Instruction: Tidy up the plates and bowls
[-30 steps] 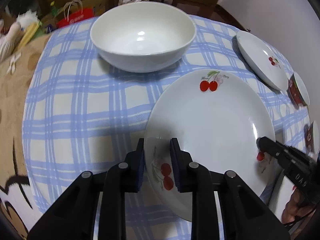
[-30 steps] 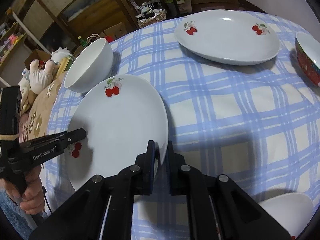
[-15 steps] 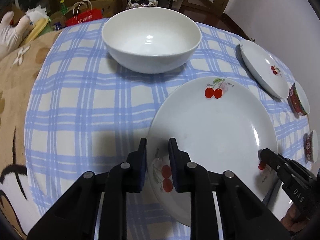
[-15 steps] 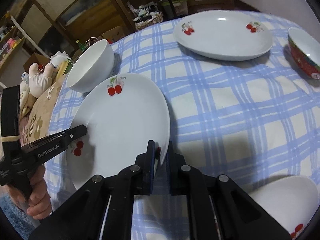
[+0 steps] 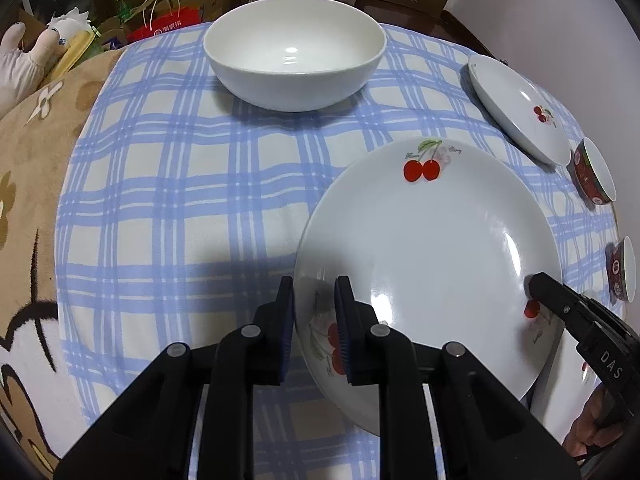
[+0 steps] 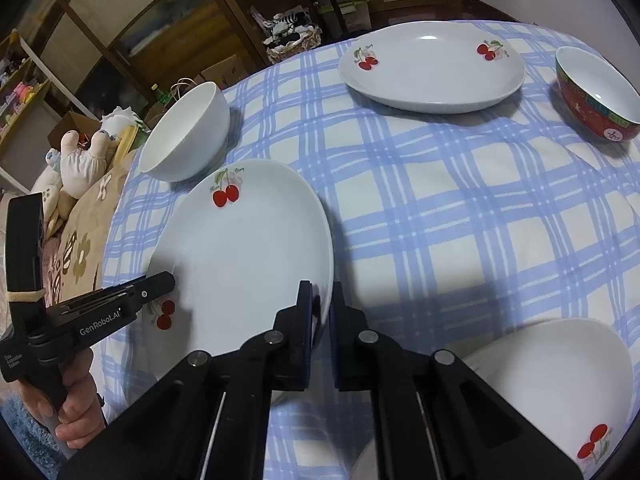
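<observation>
Between the two tongs, lifted clear of the checked cloth (image 5: 168, 208): the cherry plate (image 5: 432, 248), rim clenched on opposite sides by the left gripper (image 5: 314, 320) and the right gripper (image 6: 320, 320). Beyond the left fingertips, a white bowl (image 5: 294, 64); ahead of the right ones, well apart, a second cherry plate (image 6: 432, 68) and a red bowl (image 6: 596, 96). Probably mid-carry, headed for a stack. Next: keep level, move both grips together, lower squarely onto the matching plate before letting go.

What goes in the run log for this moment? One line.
left claw: shut on plate | right claw: shut on plate | plate: lifted
</observation>
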Demonstrator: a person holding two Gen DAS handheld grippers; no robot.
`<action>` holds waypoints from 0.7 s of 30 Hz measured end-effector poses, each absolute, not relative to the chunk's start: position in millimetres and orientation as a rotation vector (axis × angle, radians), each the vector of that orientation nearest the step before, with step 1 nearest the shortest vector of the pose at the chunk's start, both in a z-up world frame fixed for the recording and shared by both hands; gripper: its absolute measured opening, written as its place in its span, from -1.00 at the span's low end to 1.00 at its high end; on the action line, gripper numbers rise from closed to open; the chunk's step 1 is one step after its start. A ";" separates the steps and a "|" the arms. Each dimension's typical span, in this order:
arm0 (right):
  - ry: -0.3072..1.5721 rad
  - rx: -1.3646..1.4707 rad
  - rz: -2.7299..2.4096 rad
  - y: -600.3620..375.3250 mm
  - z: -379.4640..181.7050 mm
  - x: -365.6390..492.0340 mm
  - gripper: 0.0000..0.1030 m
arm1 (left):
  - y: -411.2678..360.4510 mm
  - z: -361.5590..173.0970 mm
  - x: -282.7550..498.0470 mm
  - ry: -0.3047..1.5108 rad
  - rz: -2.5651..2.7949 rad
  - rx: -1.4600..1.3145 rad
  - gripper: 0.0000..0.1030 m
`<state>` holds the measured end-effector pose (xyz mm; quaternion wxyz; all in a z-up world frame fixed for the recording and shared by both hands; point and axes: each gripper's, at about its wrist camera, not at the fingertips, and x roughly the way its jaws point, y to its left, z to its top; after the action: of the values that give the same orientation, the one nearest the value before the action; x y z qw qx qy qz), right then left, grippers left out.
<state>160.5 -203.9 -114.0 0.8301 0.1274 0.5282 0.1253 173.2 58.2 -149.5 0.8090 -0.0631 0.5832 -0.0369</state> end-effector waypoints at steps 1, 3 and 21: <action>1.119 0.261 0.266 -203.6 -113.4 159.9 -0.84 | 58.0 -149.6 172.4 1.249 -0.083 -0.137 -0.65; 1.115 0.258 0.265 -204.5 -112.0 158.7 -0.84 | 57.2 -148.4 172.2 1.244 -0.089 -0.142 -0.65; 1.092 0.270 0.244 -218.3 -100.2 155.3 -0.87 | 23.9 -117.7 146.2 1.122 -0.241 -0.026 -0.95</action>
<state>155.3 -218.3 -100.2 0.8388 0.1278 0.5164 0.1153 146.2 23.9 -117.7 0.8397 -0.0121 0.5308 -0.1141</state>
